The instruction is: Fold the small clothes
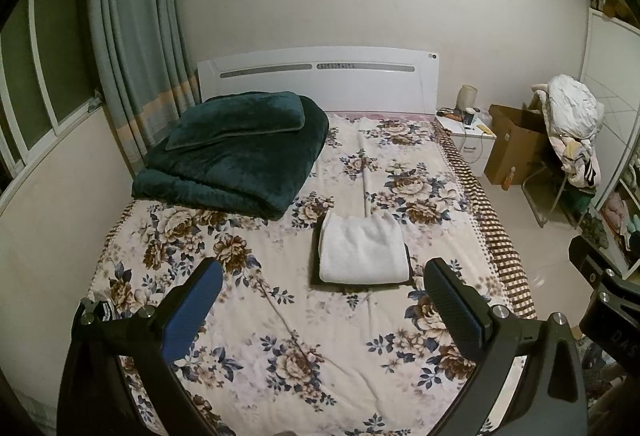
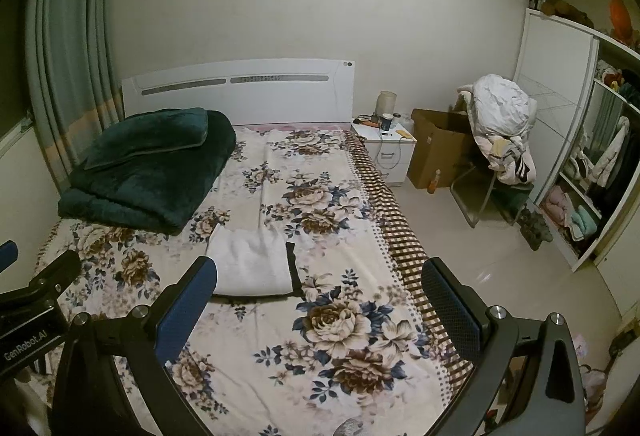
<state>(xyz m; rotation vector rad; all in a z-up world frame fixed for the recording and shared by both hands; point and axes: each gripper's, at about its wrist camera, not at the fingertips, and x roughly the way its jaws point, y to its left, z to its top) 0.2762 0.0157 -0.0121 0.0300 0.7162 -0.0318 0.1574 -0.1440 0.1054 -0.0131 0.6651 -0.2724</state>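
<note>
Fingers (image 1: 208, 286) of both the left gripper (image 1: 324, 288) and right gripper (image 2: 320, 286) spread wide, empty, hovering back from the bed (image 1: 280, 336); folded white garment (image 1: 362, 250) stacked on a dark piece (image 2: 292, 262), likely finished.

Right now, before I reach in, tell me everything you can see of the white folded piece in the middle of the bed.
The white folded garment looks like thick, fluffy terry or fleece, folded into a neat, roughly rectangular stack with rounded fold edges. It lies flat on a dark folded item, which shows only as a thin black border along its near and right sides. Both rest on the floral bedsheet, near the middle, nearer than the green blanket and apart from it. Neither gripper touches it; both are open and hold nothing.
</note>
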